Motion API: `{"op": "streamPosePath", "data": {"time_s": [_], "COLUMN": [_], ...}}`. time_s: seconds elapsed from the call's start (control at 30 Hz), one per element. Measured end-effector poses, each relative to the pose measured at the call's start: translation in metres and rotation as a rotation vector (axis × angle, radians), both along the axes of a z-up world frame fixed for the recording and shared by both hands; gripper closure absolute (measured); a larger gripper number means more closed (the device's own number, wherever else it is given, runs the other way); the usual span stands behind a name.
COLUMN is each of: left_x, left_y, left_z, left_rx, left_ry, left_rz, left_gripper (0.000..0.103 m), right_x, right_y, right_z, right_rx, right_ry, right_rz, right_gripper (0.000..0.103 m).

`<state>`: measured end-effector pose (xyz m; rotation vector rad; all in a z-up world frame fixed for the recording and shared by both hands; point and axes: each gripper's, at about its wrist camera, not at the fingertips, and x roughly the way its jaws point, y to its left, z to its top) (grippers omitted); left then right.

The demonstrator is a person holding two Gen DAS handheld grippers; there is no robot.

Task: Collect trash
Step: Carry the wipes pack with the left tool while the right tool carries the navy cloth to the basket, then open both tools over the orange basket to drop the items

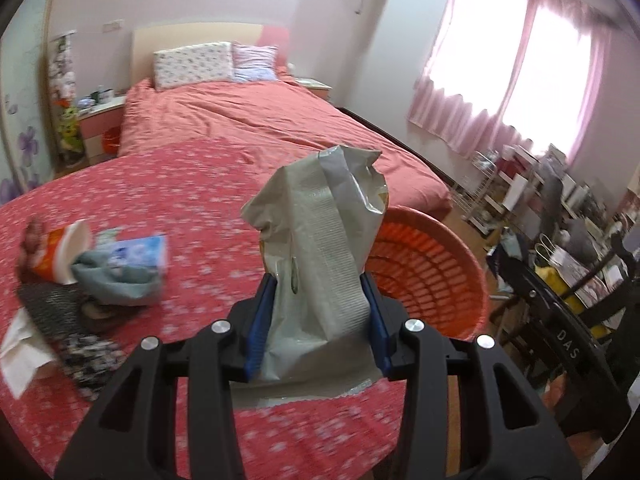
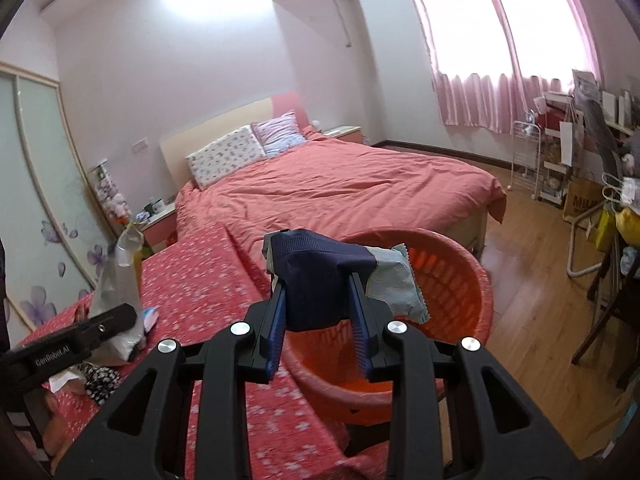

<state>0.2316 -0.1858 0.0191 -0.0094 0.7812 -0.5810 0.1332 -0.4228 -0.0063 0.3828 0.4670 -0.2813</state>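
We hold both tools tilted down over the table with the red flowered cloth (image 1: 192, 200), pointing toward the bed (image 1: 256, 120) at twelve o'clock. Our left gripper (image 1: 320, 304) has its blue pads pressed on either side of a crumpled silver-grey snack bag (image 1: 320, 240), which stands upright between them with its torn mouth at the top; the fingers sit at a middling gap, filled by the bag. Just behind the bag, at about two o'clock from it, is the orange slatted basket (image 1: 432, 280), its rim partly hidden by the bag. At nine o'clock from the left gripper more litter lies on the cloth: a tipped paper cup (image 1: 60, 252), a pale blue packet (image 1: 136, 260) beside it, and a white tissue (image 1: 20, 352) near the table edge. Our right gripper (image 2: 320, 312) clamps a dark navy wrapper (image 2: 316, 280) with a pale teal crimped end that sticks out toward three o'clock; its fingers are set narrower than the left pair and are closed against the wrapper. In the right wrist view the wrapper hangs over the near rim of the basket (image 2: 472, 280), which rests at the table's edge. At nine o'clock in that view we see the left tool in side profile with its bag.
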Motion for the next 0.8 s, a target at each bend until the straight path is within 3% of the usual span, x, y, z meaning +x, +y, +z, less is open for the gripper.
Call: {"op": "streamPosePath", "data": {"time_s": [0.47,0.8], "left_x": [0.021,0.04], "left_y": [-0.11,-0.144], "left_z": [-0.035,-0.063], "left_rx": [0.026,0.052], "left_ry": [0.044,0.088], "left_rz": [-0.151,-0.171], "left_gripper": [0.059,0.053], "right_x": [0.01,0.024], "right_y": [-0.047,-0.069], "right_z": [-0.013,-0.023], "right_rx": [0.086,0.187], "right_ry": [-0.034,-0.049], "right_rz": [-0.014,0.026], "right_gripper": [0.073,0.071]}}
